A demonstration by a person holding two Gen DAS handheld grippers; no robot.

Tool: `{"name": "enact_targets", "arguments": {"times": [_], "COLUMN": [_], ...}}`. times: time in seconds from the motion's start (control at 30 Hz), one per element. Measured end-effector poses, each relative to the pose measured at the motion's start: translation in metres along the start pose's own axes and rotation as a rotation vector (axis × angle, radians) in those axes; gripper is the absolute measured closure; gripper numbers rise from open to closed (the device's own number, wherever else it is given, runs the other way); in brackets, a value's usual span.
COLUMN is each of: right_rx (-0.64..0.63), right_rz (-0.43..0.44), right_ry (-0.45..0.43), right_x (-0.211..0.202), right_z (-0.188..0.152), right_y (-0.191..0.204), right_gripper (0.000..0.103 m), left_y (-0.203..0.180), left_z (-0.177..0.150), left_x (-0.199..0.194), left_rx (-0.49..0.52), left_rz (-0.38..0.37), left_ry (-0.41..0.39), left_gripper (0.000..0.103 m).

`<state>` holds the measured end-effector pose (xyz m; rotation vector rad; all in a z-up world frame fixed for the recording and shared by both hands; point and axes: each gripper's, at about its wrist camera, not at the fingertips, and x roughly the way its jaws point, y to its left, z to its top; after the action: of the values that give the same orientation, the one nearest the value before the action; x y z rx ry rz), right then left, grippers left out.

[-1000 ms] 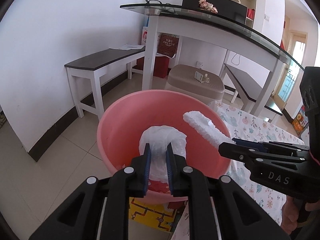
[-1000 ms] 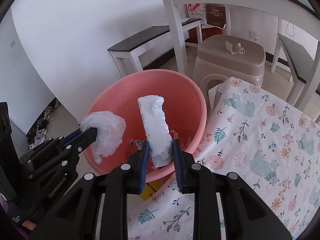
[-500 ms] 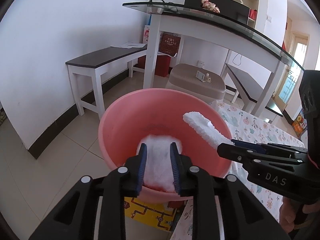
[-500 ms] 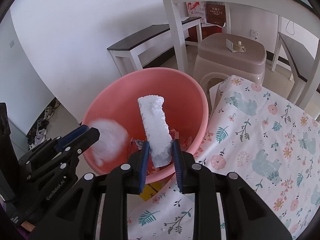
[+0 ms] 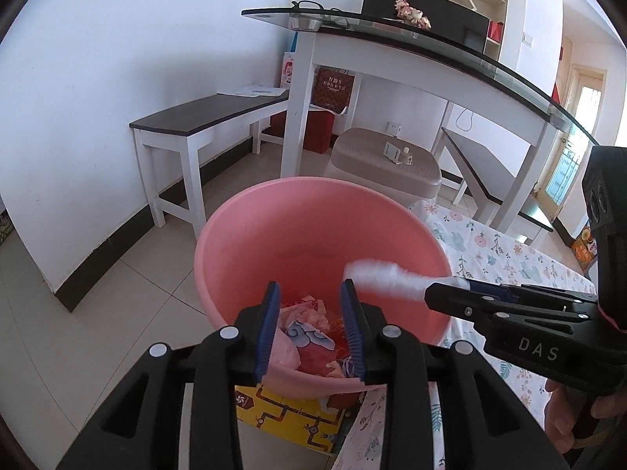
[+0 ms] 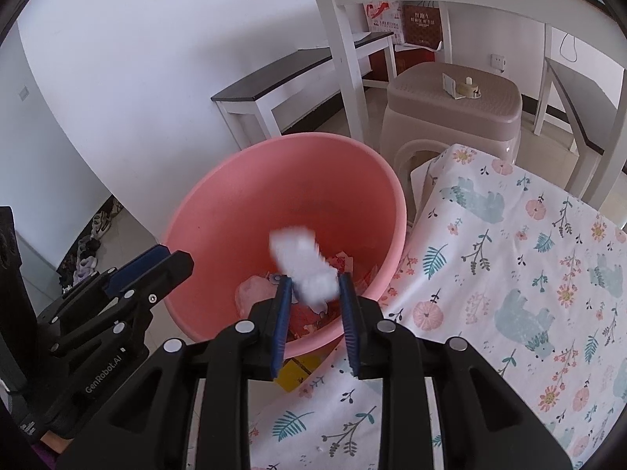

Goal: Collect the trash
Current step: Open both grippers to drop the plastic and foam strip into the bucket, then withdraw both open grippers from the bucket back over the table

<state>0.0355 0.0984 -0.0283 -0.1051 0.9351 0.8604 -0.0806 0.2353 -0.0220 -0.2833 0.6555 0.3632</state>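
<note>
**Trash collection: items at the pink basin**

Nearest, left gripper (image 5: 309,325): black frame, blue pads, jaws opening, nothing between them; poised over the near rim of the basin.

Beside it, right gripper (image 6: 315,313): same build, pads apparently still closing on the lower end of a white foam strip (image 6: 303,266); strip blurred, slanting up and out over the basin; grip itself hard to confirm through the blur. Seen from the left wrist, strip (image 5: 388,276) projecting sideways from the right gripper's tip above the basin interior.

Below, pink basin (image 5: 250,243): round plastic tub, standing off the edge of the floral cloth. Contents on the bottom: crumpled wrappers (image 5: 309,329) in pink, red and blue-white.

Under the basin, yellow printed box (image 5: 290,415), partly covered.

Right, floral tablecloth (image 6: 509,274): white with bears and flowers, touching the basin's side.

Beyond, beige plastic stool (image 6: 454,98) carrying small items.

Farther, white bench (image 5: 203,117) with dark top against the wall, and glass-topped white table (image 5: 392,47).
</note>
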Motion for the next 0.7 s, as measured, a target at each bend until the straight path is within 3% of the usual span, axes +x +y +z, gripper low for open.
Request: {"name": "enact_targets", "arguments": {"times": [0.63, 0.7], "right_rx": [-0.044, -0.05], "right_rz": [-0.009, -0.01], "right_ry": [-0.061, -0.072], "right_x": [-0.033, -0.038], "right_z": [-0.015, -0.017], "right_y": [0.005, 0.006], "right_gripper": [0.077, 0.072], "left_y": [-0.014, -0.015], "left_z": [0.0, 0.0], "left_x": [-0.013, -0.014], "left_rx": [0.019, 0.021], "left_rz": [-0.016, -0.018], "left_ry": [-0.004, -0.003], "left_gripper": [0.069, 0.069]}}
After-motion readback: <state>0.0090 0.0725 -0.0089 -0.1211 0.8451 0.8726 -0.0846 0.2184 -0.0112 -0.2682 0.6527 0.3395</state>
